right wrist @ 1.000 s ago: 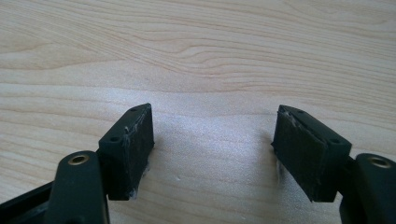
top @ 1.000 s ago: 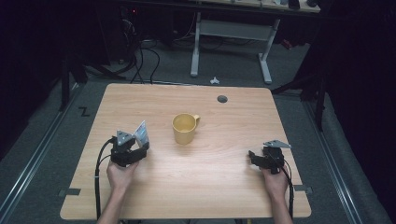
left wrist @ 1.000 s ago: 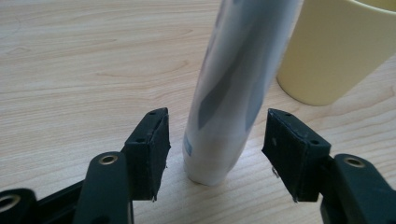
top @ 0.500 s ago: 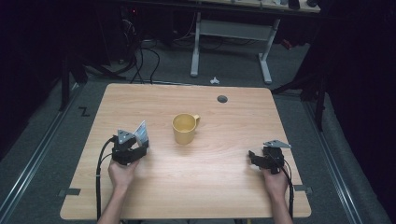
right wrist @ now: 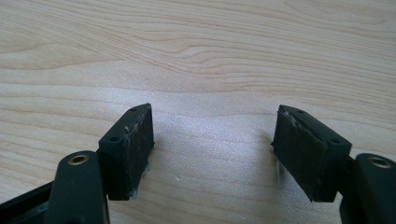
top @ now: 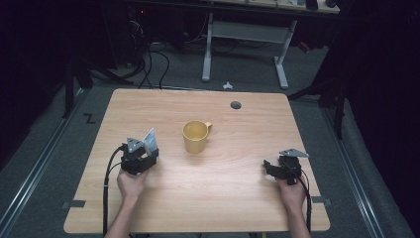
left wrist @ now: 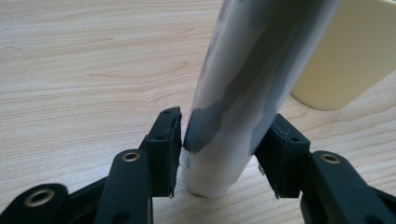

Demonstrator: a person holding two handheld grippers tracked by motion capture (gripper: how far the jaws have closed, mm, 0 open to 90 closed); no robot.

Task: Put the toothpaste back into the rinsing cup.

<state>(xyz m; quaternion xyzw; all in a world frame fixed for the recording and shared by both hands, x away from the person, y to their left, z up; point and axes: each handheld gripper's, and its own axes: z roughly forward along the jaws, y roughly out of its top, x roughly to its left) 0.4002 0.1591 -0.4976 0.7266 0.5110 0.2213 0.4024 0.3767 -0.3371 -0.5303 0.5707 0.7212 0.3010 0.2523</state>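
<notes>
Woodgrain table (top: 208, 198) bears a smooth cylindrical tube (left wrist: 243, 93) between closing left claw (left wrist: 219, 154) pads.

No readable text, label or number anywhere.

1. The worktop (top: 208, 198) is pale wood with a wavy brown grain pattern.
2. The mug (top: 195, 137) is soft yellow, inside and out.
3. The tube (left wrist: 243, 93) is glossy white, with a dark grey band that has an uneven edge.
4. The left gripper (left wrist: 219, 154) is matt black, with brass-coloured rivets.
5. The right gripper (right wrist: 212, 149) is black too, with whitish scuffs on its pads.
6. The floor (top: 44, 144) is dark grey.
</notes>
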